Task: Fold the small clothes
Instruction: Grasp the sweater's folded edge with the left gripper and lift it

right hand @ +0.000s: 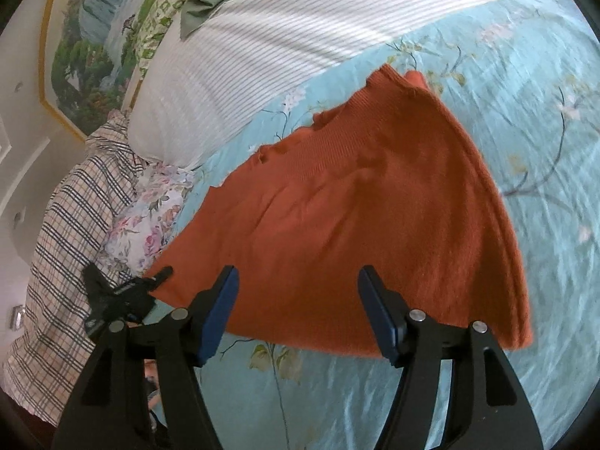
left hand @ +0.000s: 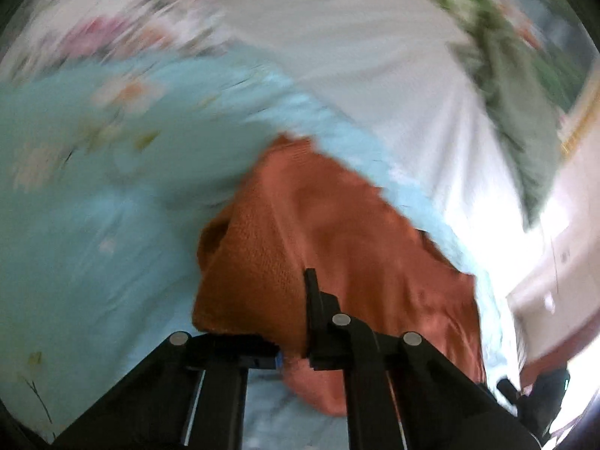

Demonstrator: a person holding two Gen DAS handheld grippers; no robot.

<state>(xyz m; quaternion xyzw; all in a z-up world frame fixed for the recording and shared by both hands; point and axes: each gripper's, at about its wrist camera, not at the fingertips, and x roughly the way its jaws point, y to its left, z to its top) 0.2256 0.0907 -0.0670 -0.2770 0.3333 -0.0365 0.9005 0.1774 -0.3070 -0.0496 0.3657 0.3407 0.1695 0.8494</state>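
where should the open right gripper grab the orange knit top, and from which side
Grip the near hem of the orange knit top, straight ahead of the right gripper. That edge lies flat on the blue bedsheet facing the open jaws, so come in low from the near side.

My left wrist view is smeared with motion blur: the floral bedsheet (left hand: 93, 187) streaks, and white glare burns out the right edge. My right wrist view is sharp and evenly daylit, with soft bands of light across the striped pillow (right hand: 243, 56). Both frames bulge fisheye-fashion, with dark vignetted corners.
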